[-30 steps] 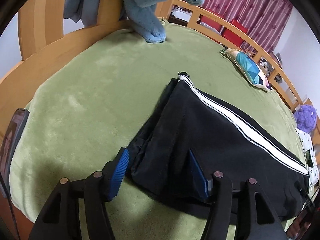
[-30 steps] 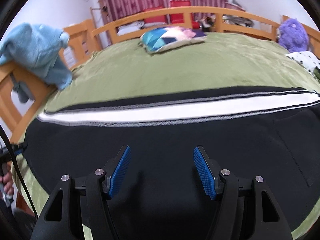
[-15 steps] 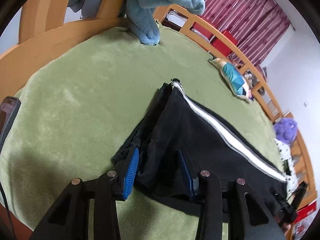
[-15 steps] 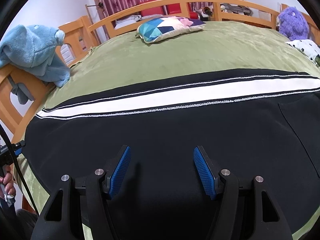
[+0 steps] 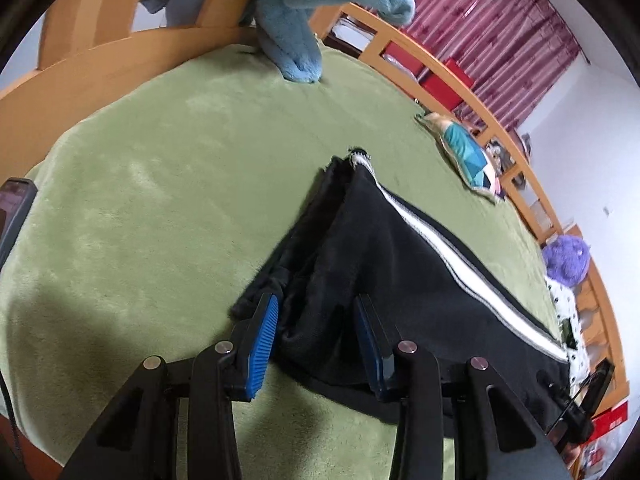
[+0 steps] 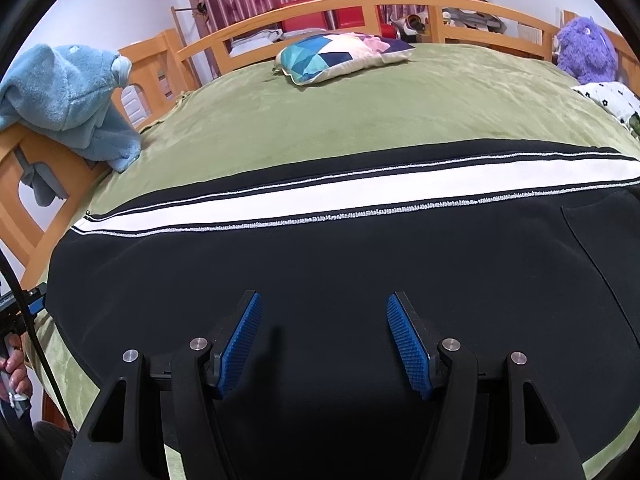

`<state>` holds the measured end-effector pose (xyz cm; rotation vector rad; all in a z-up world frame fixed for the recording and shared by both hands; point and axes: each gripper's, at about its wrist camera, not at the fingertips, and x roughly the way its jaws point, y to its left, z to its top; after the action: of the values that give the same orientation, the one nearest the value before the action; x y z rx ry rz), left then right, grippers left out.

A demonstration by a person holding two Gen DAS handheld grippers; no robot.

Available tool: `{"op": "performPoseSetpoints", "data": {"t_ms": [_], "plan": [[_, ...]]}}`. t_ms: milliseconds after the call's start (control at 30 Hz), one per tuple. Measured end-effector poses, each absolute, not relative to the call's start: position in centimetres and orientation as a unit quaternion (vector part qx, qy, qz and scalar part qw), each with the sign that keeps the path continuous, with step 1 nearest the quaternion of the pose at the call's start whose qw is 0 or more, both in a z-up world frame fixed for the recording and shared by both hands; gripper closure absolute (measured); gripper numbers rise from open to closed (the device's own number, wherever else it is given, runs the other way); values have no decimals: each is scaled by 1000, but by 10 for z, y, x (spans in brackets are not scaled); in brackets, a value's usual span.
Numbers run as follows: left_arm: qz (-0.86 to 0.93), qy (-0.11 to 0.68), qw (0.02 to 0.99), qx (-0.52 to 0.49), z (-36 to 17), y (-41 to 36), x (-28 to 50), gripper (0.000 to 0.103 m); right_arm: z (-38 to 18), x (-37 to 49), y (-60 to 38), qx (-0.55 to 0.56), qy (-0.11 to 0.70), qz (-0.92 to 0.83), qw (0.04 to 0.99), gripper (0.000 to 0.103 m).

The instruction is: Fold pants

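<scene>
I have the black pants (image 6: pixel 320 272) spread flat across the green blanket (image 5: pixel 160 184) on the bed, white side stripe (image 6: pixel 360 196) running along the far edge, and the cuff end bunched at my left. The step in hand, as I read it, is taking hold of that cuff end so I can carry it over toward the waist. To do it well I want every layer of the hem gathered between the pads, not just the top ply, and none of the blanket pinched in with it.

My left gripper (image 5: pixel 316 332) has just been closing; its jaws now stand narrow, with a raised fold of black cloth between them, the blue pads (image 5: pixel 262 336) against it. My right gripper (image 6: pixel 324 344) hovers over the middle of the pants, jaws moderately wide, gripping nothing.
</scene>
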<state>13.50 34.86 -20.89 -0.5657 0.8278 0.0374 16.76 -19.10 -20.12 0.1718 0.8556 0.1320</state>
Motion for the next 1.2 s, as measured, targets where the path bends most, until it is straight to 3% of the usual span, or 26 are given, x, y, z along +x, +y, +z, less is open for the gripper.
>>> {"op": "performPoseSetpoints", "data": {"t_ms": [33, 167, 300, 500, 567, 800, 1133, 1200], "plan": [[32, 396, 881, -256, -208, 348, 134, 91, -202, 167, -190, 84, 416, 64, 903, 38], [51, 356, 896, -260, -192, 359, 122, 93, -202, 167, -189, 84, 416, 64, 903, 38], [65, 379, 884, -266, -199, 360, 129, 93, -197, 161, -191, 90, 406, 63, 907, 38], [80, 394, 873, -276, -191, 362, 124, 65, -200, 151, -182, 78, 417, 90, 901, 38], [73, 401, 869, -282, -191, 360, 121, 43, -207, 146, -175, 70, 429, 108, 894, 38], [37, 442, 832, -333, -223, 347, 128, 43, -228, 117, -141, -36, 426, 112, 897, 38], [43, 411, 810, -415, -244, 346, 154, 36, -212, 114, -155, 1, 430, 131, 893, 38], [58, 399, 812, -422, -243, 347, 155, 54, -206, 117, -158, 2, 427, 127, 895, 38]]}}
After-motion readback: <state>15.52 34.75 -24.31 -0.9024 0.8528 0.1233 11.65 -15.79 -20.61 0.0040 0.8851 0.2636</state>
